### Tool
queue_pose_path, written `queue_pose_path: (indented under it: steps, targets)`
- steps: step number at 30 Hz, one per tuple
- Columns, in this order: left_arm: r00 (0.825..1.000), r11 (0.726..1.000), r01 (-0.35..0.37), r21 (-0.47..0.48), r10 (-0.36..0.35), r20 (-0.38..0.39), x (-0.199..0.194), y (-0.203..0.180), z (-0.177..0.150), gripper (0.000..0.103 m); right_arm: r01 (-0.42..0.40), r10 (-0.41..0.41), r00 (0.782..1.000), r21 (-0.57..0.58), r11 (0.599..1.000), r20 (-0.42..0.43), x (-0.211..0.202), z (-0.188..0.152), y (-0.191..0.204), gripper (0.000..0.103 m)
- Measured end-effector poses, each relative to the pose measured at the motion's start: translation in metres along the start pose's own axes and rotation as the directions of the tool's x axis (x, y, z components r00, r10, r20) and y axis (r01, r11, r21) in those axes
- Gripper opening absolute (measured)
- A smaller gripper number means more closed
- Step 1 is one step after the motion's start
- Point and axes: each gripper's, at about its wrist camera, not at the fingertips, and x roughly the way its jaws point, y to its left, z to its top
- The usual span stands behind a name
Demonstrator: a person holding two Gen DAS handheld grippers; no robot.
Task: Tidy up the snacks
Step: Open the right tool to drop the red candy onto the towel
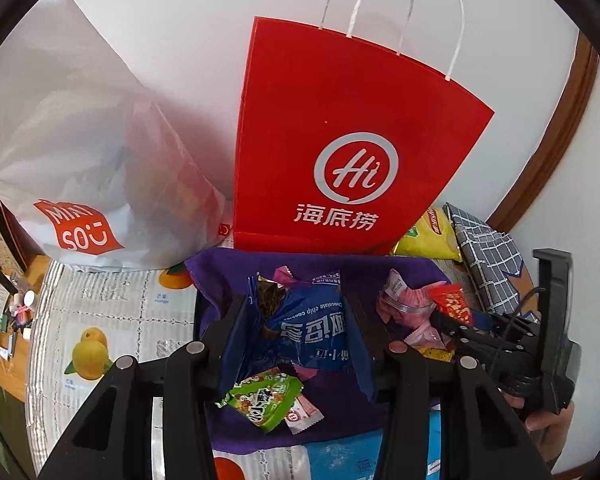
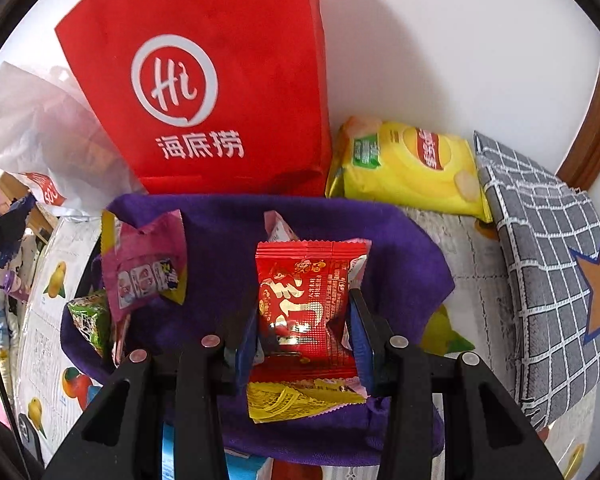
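Between the right hand-held gripper (image 2: 304, 320) fingers, clamped, the red packet (image 2: 304, 300) runs 12-to-6; left hand-held gripper (image 1: 296, 320) clamps the blue cookie bag (image 1: 312, 324) likewise.

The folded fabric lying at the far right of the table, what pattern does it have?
The folded fabric is grey with a white grid pattern; the right wrist view shows it best.

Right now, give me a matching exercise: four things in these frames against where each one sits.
1. blue cookie packet
2. red snack packet
3. yellow chip bag
4. red paper bag

a. upright against the wall
b. in the right gripper
c. between the red bag and the checked cloth
d. in the left gripper

Pairs: 1-d, 2-b, 3-c, 4-a
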Motion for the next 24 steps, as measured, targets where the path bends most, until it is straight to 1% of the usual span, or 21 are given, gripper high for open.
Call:
queue_pose_path:
  steps: [2,5,10,17,20,22,24]
  targets:
    - [1.0,1.0,0.004,0.006,-0.004,0.001,0.0,-0.002,0.0,0.045,-0.008,0.008,1.0,0.012,1.0,-0.015,0.004,0.001,-0.002,0.042]
    - [1.0,1.0,-0.006,0.015,0.006,0.0,0.001,-0.005,-0.001,0.045,0.0,0.0,0.999,0.0,1.0,-0.041,0.009,0.0,0.0,0.042]
    - [1.0,1.0,-0.014,0.016,0.014,-0.006,0.003,-0.005,0.0,0.045,-0.007,0.006,0.998,-0.016,1.0,-0.055,0.011,0.001,0.003,0.042]
    - [0.999,0.999,-0.029,0.013,0.03,-0.04,0.013,-0.004,0.0,0.045,-0.011,0.011,0.997,-0.005,1.0,-0.072,0.014,0.001,0.001,0.043]
    - [0.998,0.999,-0.033,0.011,0.034,-0.05,0.017,-0.004,-0.001,0.045,-0.009,0.01,0.997,0.005,1.0,-0.079,0.014,0.001,0.001,0.044]
    - [0.998,0.999,-0.035,0.015,0.036,-0.054,0.018,-0.005,-0.002,0.045,-0.008,0.008,0.998,0.001,1.0,-0.07,0.012,0.001,0.003,0.05]
    - [0.997,0.999,-0.039,0.018,0.04,-0.059,0.02,-0.005,-0.003,0.046,0.007,-0.008,0.998,-0.013,1.0,-0.055,0.007,0.002,0.006,0.051]
